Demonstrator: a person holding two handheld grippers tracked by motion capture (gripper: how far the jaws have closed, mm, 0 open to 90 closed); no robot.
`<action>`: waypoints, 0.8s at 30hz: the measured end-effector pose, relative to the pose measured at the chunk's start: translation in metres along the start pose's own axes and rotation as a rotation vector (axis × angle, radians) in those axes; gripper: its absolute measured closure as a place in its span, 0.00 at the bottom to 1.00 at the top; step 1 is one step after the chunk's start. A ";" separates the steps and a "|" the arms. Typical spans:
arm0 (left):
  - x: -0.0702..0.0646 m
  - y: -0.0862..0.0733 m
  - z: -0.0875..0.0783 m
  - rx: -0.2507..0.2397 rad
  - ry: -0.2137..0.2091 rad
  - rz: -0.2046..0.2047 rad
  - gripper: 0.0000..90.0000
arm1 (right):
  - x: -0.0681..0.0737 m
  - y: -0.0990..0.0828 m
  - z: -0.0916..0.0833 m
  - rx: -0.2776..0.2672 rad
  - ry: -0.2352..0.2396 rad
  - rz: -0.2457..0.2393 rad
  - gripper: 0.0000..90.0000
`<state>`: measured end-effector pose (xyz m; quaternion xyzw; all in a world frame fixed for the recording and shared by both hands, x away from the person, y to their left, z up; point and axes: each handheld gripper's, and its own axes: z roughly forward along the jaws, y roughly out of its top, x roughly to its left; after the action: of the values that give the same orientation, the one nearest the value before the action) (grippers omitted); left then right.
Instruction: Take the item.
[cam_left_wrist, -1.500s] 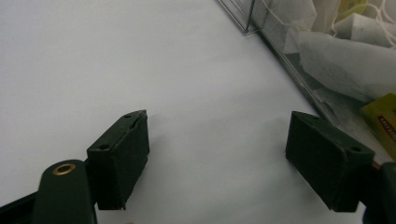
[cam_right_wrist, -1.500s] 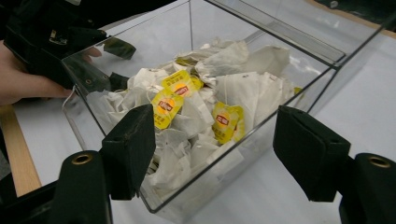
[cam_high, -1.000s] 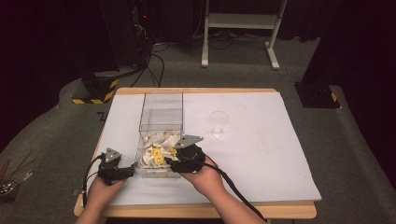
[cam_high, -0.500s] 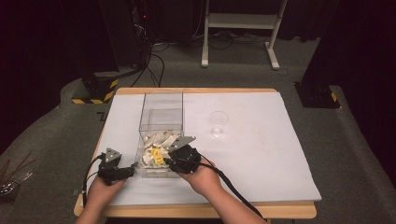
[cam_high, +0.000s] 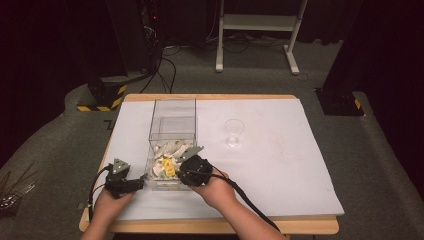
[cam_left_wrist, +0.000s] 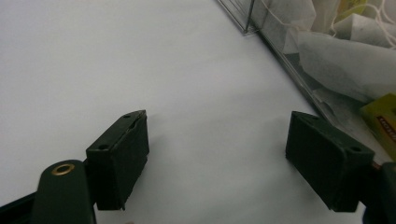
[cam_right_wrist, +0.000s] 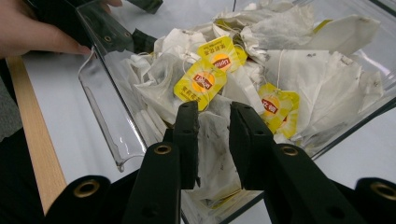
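White table (cam_high: 280, 165): right gripper (cam_right_wrist: 212, 116) pinches a tea bag (cam_right_wrist: 212, 154) inside the clear box (cam_high: 172, 117); left gripper (cam_left_wrist: 215, 154) gapes alongside.

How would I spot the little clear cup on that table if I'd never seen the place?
Start at the white table and find the tall clear box of tea bags near its middle. Look to the right of the box: the clear cup stands alone on bare tabletop, apart from the box. Unlike the box, it is small, round and looks empty.

A clear plastic cup (cam_high: 233, 131) stands alone on the white table (cam_high: 280, 165), well right of the box.
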<state>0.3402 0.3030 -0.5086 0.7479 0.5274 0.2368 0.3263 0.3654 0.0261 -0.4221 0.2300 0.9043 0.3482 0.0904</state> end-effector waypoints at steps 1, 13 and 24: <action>0.000 0.000 0.000 0.000 0.000 0.000 0.24 | 0.000 0.000 0.001 0.006 0.002 -0.002 0.80; 0.000 0.000 0.000 0.000 0.000 0.000 0.24 | 0.001 0.004 0.004 0.075 -0.002 -0.032 0.79; 0.000 0.000 0.000 -0.001 0.001 -0.003 0.24 | 0.003 0.003 0.002 0.089 -0.018 -0.056 0.93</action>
<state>0.3400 0.3026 -0.5087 0.7469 0.5285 0.2369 0.3267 0.3641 0.0309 -0.4214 0.2117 0.9241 0.3028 0.0979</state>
